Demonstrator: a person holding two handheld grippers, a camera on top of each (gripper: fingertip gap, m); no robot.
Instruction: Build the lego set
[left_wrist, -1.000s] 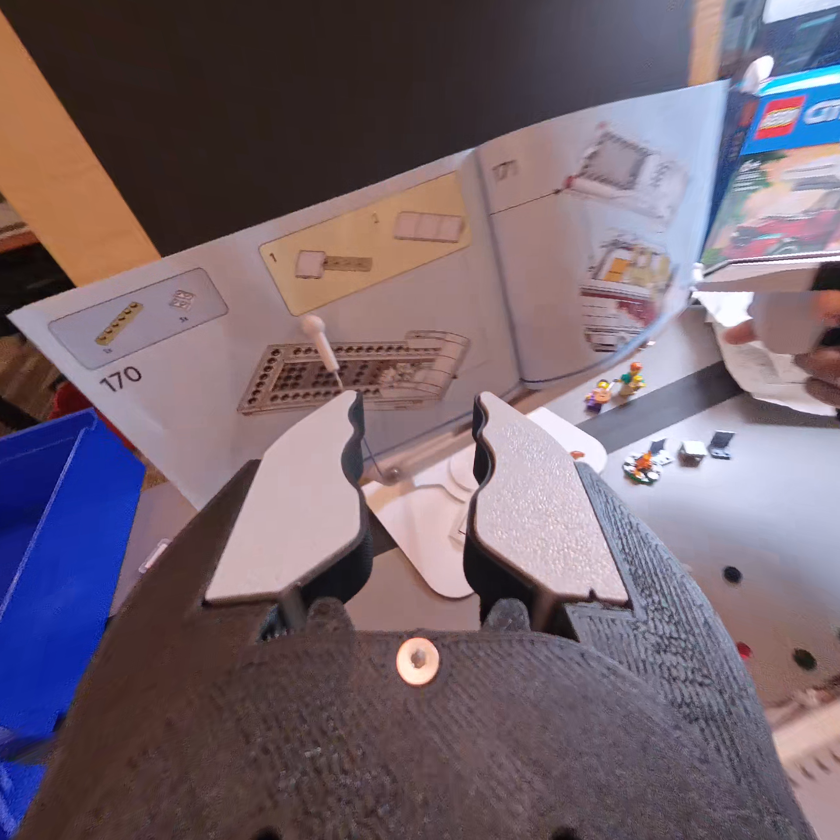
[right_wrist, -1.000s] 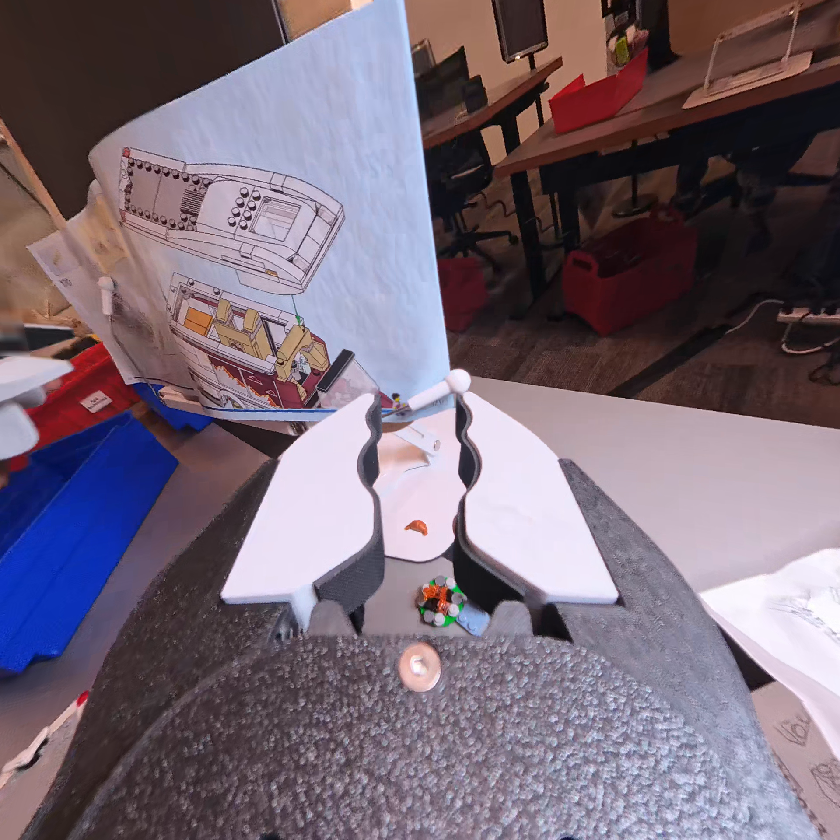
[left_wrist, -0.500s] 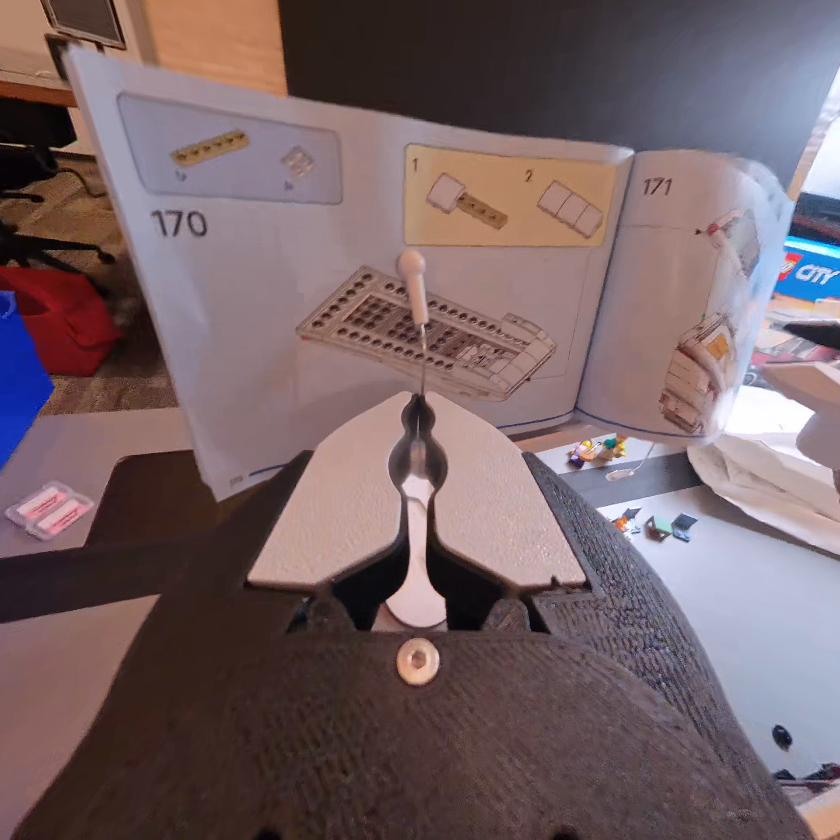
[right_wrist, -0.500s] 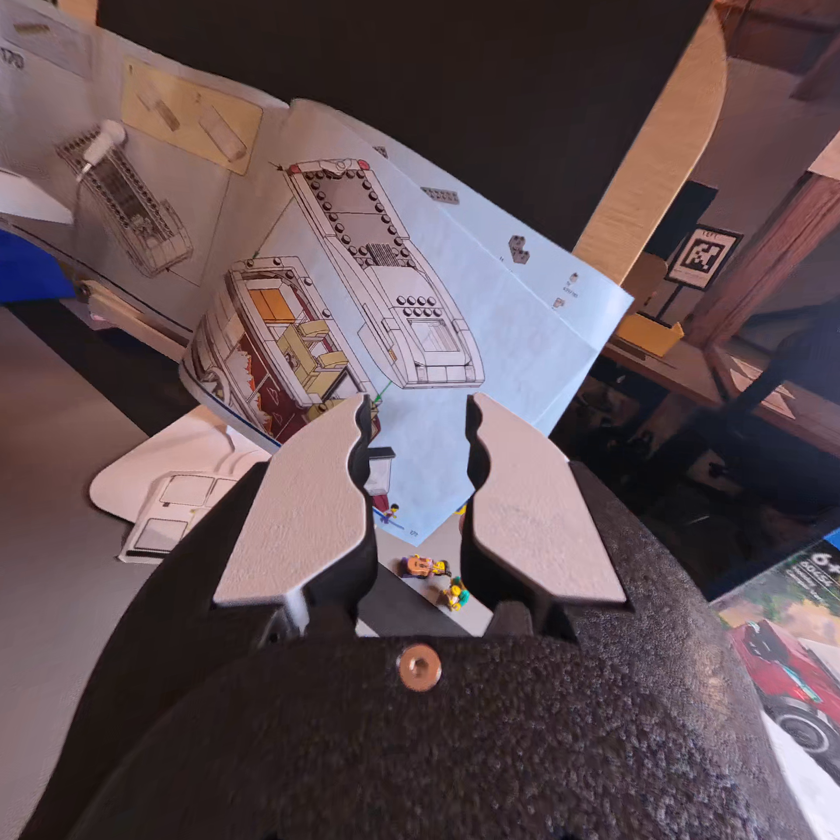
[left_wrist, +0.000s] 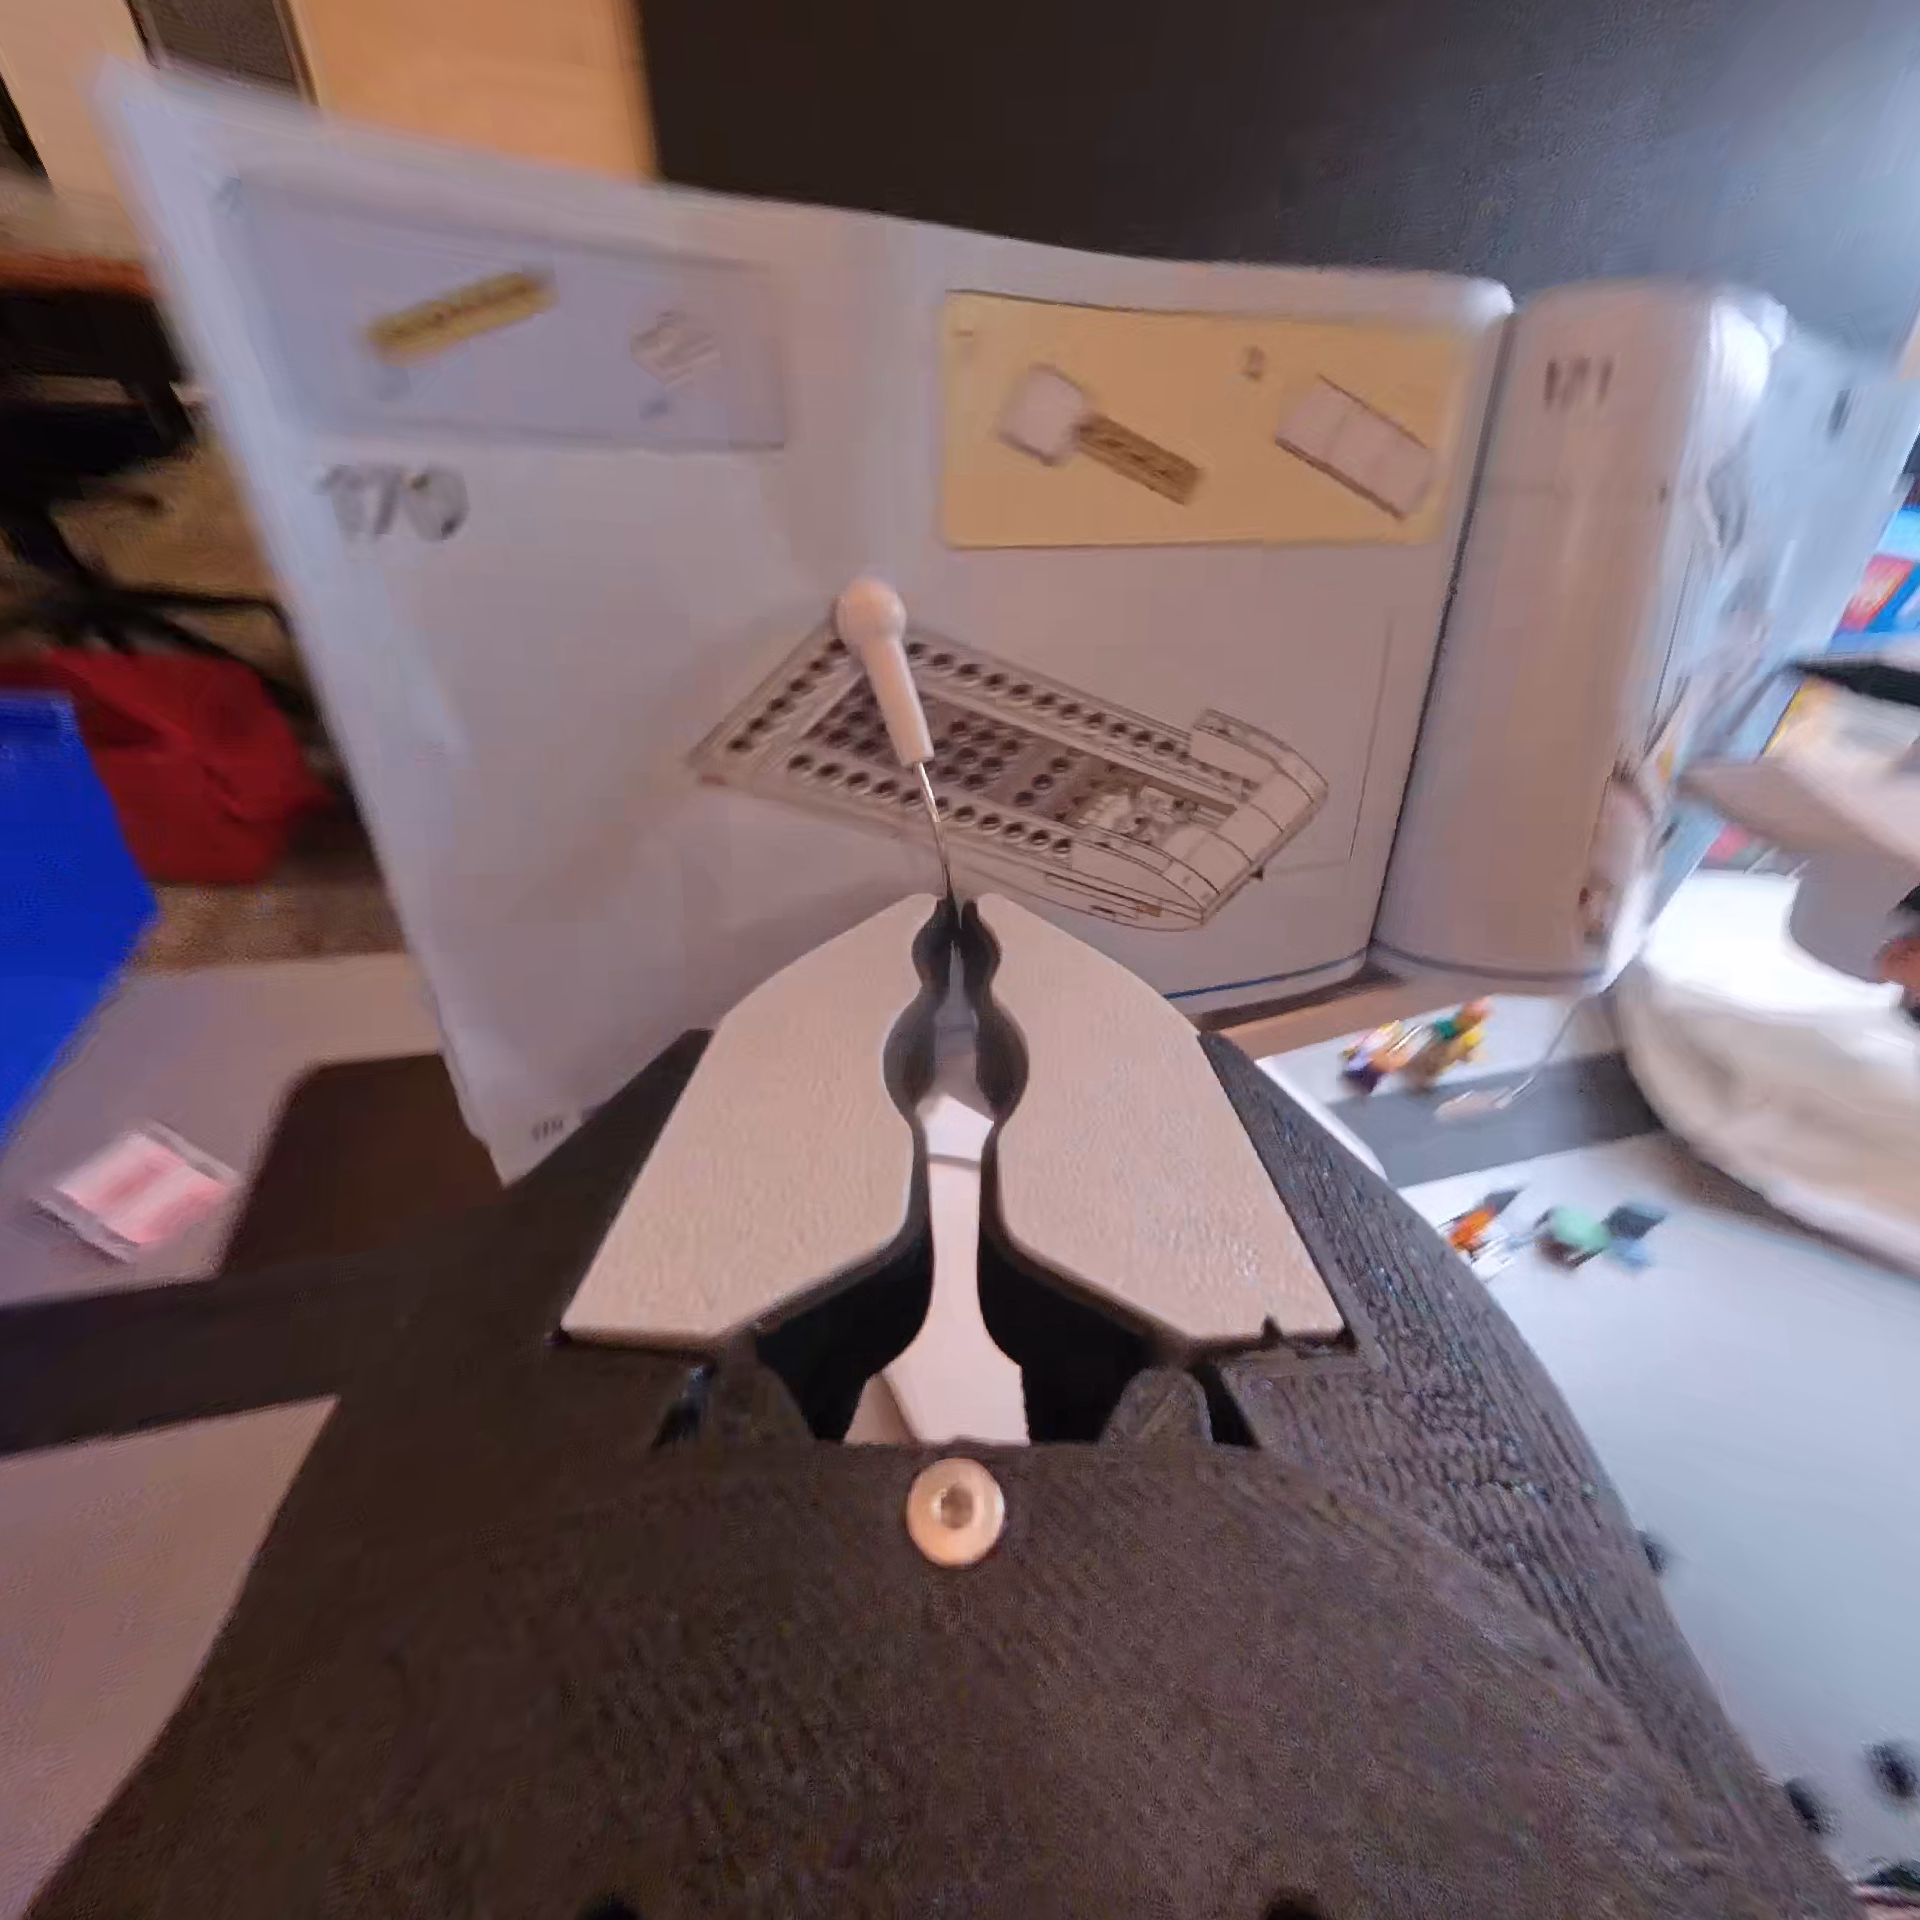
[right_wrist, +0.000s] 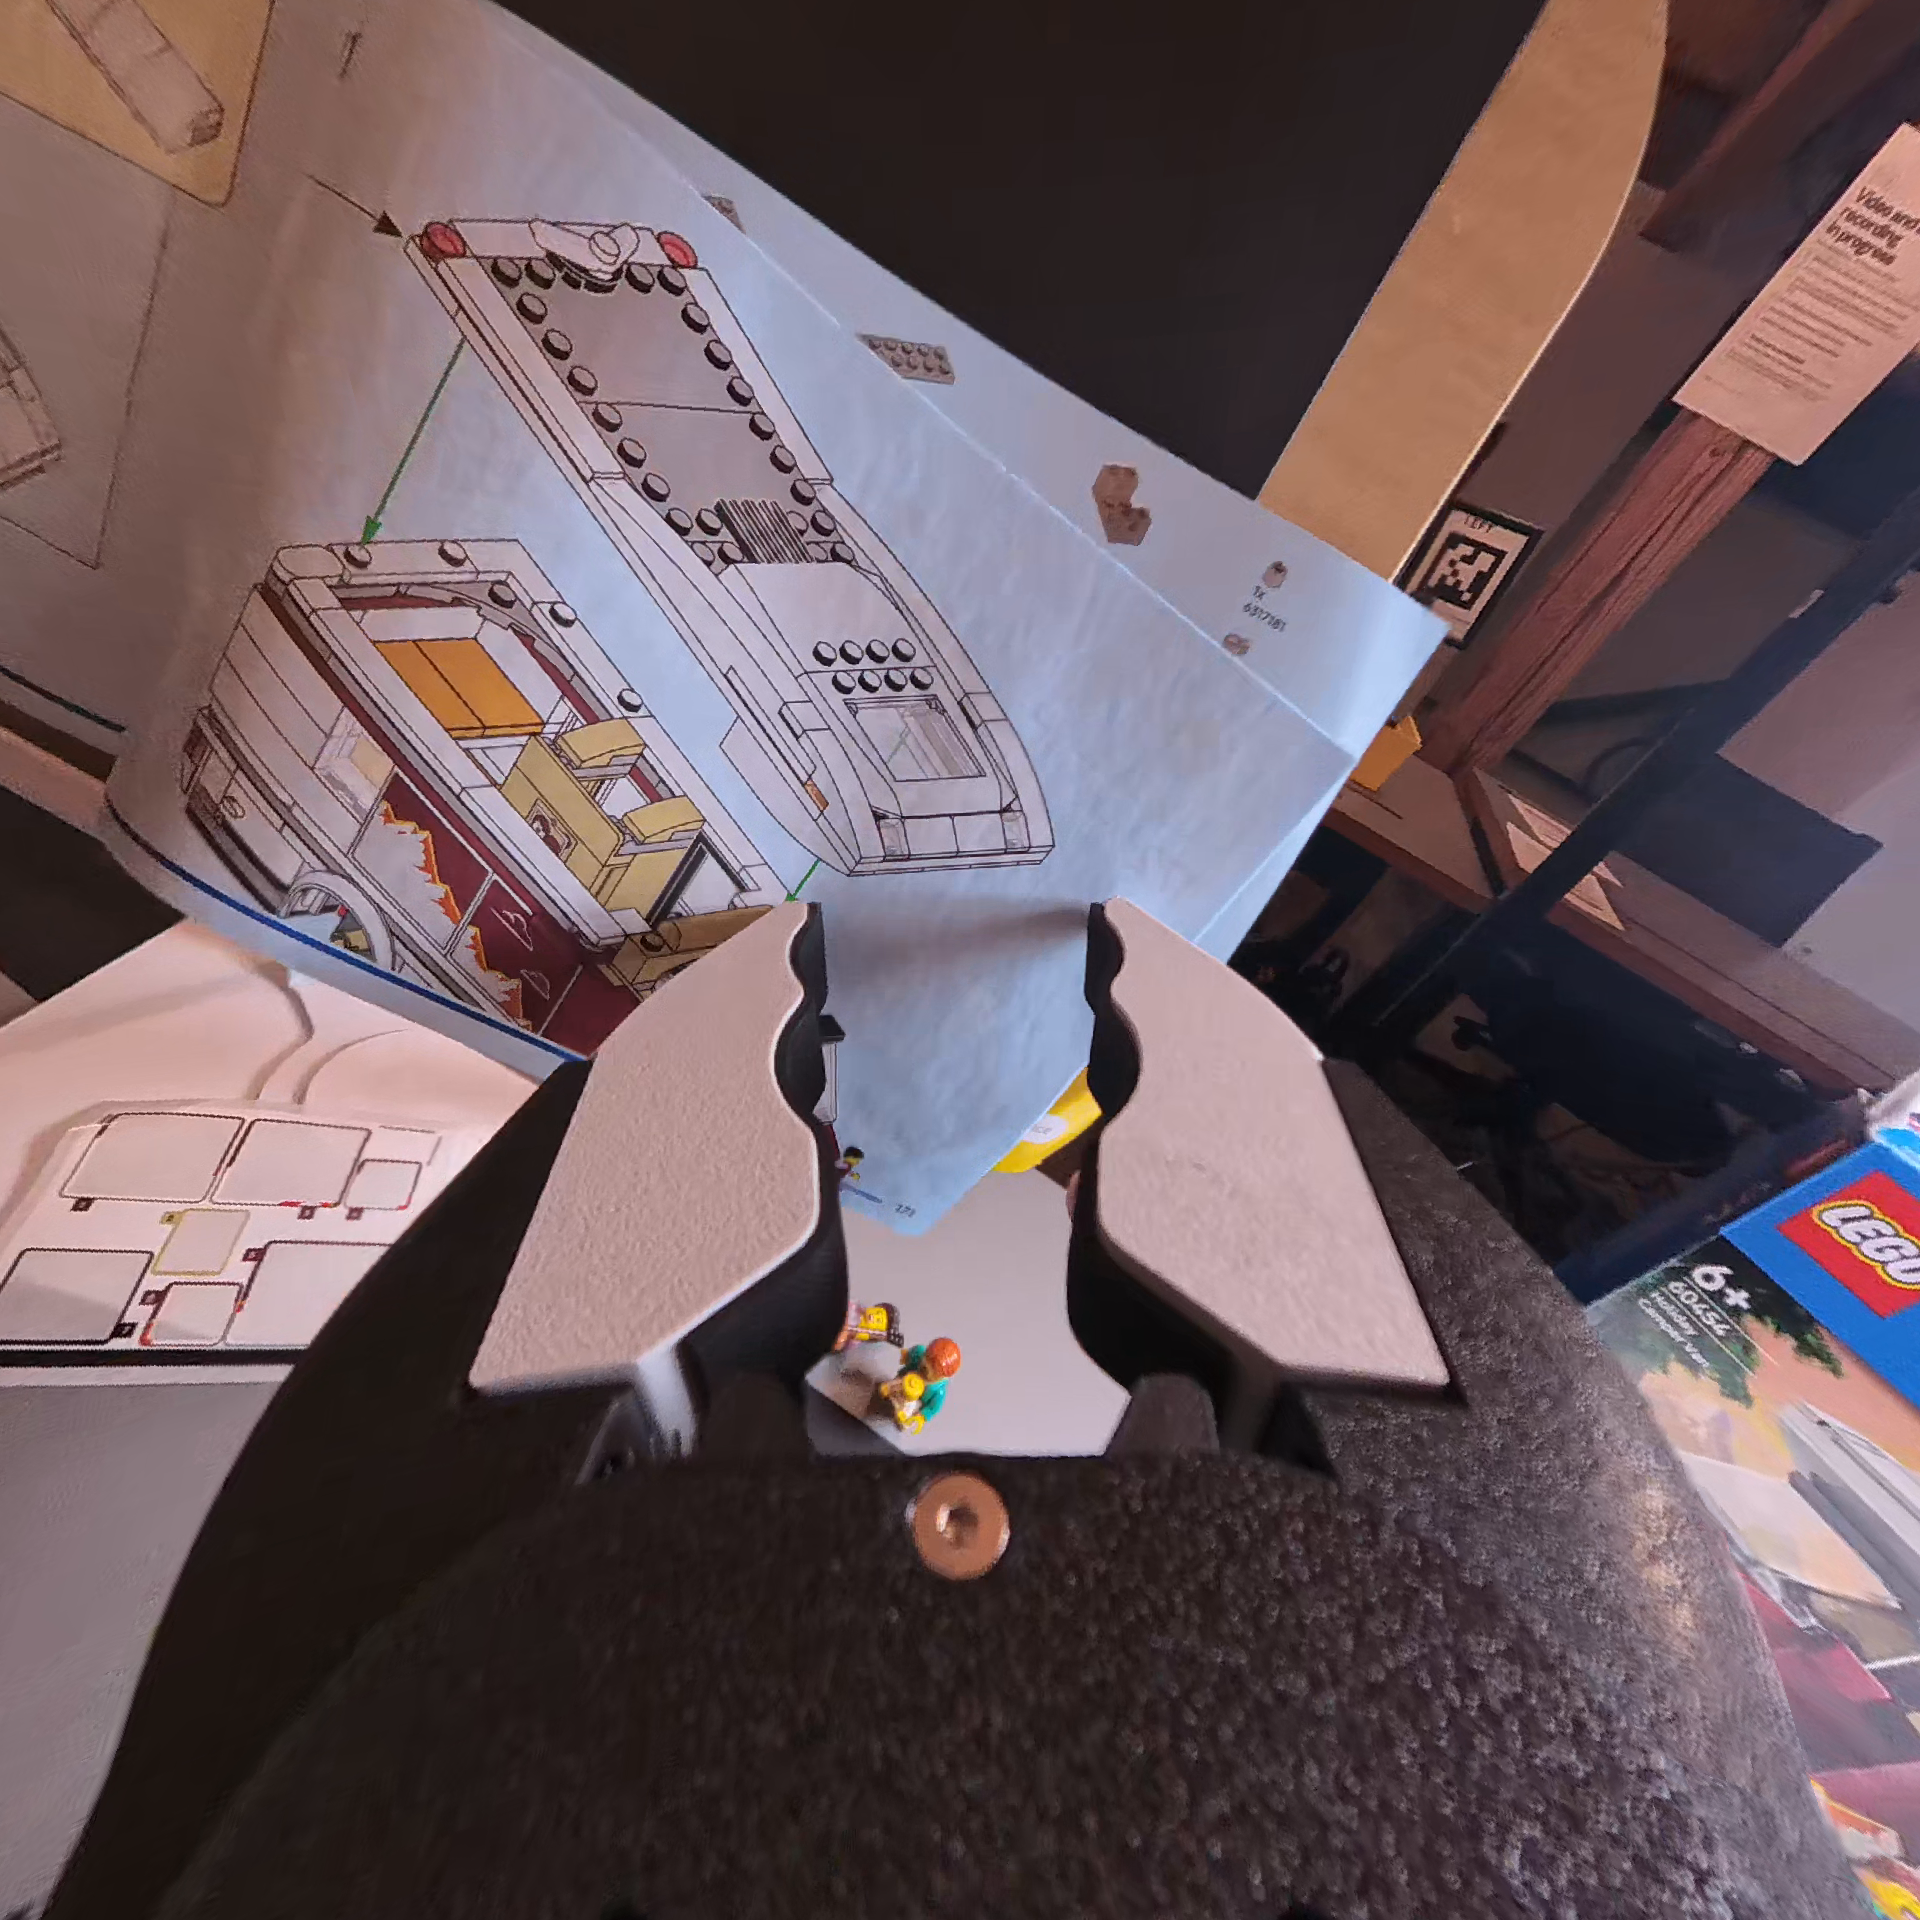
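At the far left of the left wrist view a blue plastic bin (left_wrist: 62, 894) is seen, with a red bag (left_wrist: 197, 769) on the carpeted floor behind it. A small clear packet with pink contents (left_wrist: 135, 1190) lies on the smooth grey table (left_wrist: 208, 1049), beside a dark strip across the tabletop. The left gripper (left_wrist: 956, 914) has matte, finely grained pale plates on a coarse black printed body; its wavy fingertips are pressed together on the thin metal wire of a page-holder arm (left_wrist: 914, 748), whose upper end is capped by a rounded white plastic tip. Just behind the arm stands the open instruction booklet (left_wrist: 623, 644), of thin pale blue paper, bowed at the fold, its pages blurred. Further right, 2 small toy figures (left_wrist: 1423, 1039) and a few loose coloured bricks (left_wrist: 1558, 1231) lie on the table beside crumpled white paper (left_wrist: 1766, 1101).

In the right wrist view a glossy white sticker sheet (right_wrist: 208, 1226) lies flat at the left. The booklet's right-hand page (right_wrist: 935, 727) curves upward, printed with a camper drawing. The right gripper (right_wrist: 951, 935) is held with its jaws wide apart and nothing between the pads; the page's lower corner hangs just beyond them. The toy figures (right_wrist: 904, 1361) stand on the table below. At the right a printed cardboard box (right_wrist: 1787, 1403) is seen, with wooden shelving (right_wrist: 1662, 582) and a dark wall behind.
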